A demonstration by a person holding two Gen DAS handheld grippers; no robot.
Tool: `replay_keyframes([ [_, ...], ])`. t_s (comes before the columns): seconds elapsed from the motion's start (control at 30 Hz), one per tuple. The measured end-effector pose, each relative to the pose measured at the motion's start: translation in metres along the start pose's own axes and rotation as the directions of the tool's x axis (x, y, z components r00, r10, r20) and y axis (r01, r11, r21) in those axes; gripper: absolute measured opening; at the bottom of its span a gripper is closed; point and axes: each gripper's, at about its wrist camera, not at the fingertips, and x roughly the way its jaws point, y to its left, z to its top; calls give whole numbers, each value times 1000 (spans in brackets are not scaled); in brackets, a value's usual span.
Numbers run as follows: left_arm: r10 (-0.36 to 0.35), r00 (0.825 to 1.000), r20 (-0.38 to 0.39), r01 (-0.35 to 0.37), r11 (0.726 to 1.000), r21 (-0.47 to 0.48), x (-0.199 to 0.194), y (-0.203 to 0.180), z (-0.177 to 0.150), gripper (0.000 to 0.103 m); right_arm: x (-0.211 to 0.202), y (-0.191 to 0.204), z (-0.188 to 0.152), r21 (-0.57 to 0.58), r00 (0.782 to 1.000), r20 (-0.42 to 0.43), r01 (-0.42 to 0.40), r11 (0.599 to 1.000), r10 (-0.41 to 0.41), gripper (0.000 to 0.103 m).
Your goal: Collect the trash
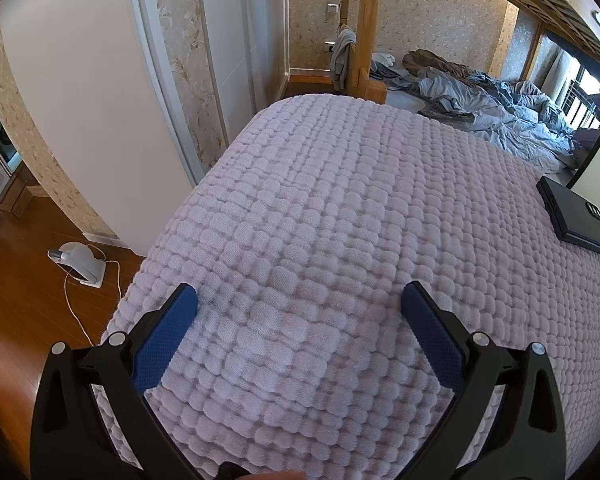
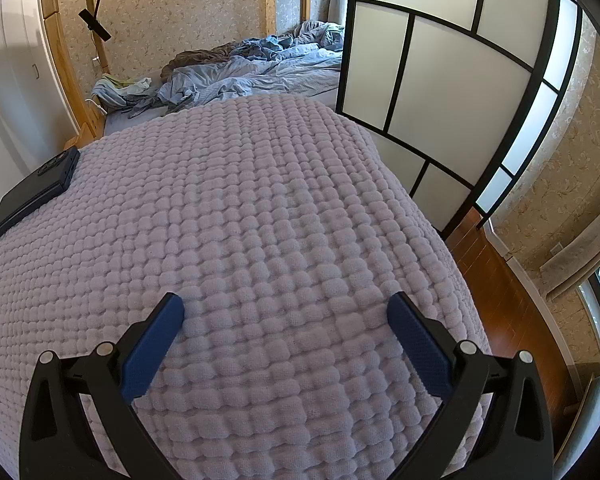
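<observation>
1. Gaping wide, the jaws of the left gripper [image 1: 299, 300] hang over the near end of a bed with nothing between the two blue textured pads [image 1: 164, 340].
2. The right gripper [image 2: 286, 310] has its jaws spread just as wide, also empty, above the same bed.
3. Beneath both lies one pale lilac bubble-textured bedspread [image 1: 340, 200], which covers the bed from edge to edge.
4. One flat black rectangular case [image 1: 574, 216] lies on the bedspread, well apart from both grippers; in the left wrist view it is at the right, in the right wrist view at the left [image 2: 36, 196].
5. No piece of trash can be made out on the bedspread in either view, so where it lies cannot be told.
6. Beyond the bedspread is a second bed in a light wooden frame [image 1: 368, 20], carrying one heap of crumpled blue bedding [image 2: 252, 68] and one brown blanket [image 1: 432, 62].
7. One grey cloth [image 1: 342, 56] hangs at the wooden post.
8. On the brown wooden floor [image 1: 20, 300] to the left stands one small white appliance [image 1: 80, 262] with a white cord.
9. To the right stands one black-framed screen with frosted white panels [image 2: 440, 80].
</observation>
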Motion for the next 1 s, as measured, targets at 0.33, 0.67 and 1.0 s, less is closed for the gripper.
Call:
replay_keyframes([
  [0.33,0,1000,0,0,1000,-1,0,-1,1,102,0,1,0,0,1000,0,0,1000,0,99],
  [0.67,-1,1000,0,1,1000,-1,0,-1,1,102,0,-1,0,0,1000,0,0,1000,0,99],
  [1.0,-2,1000,0,2,1000,-1,1,-2,1,102,0,-1,0,0,1000,0,-1,1000,1,99],
])
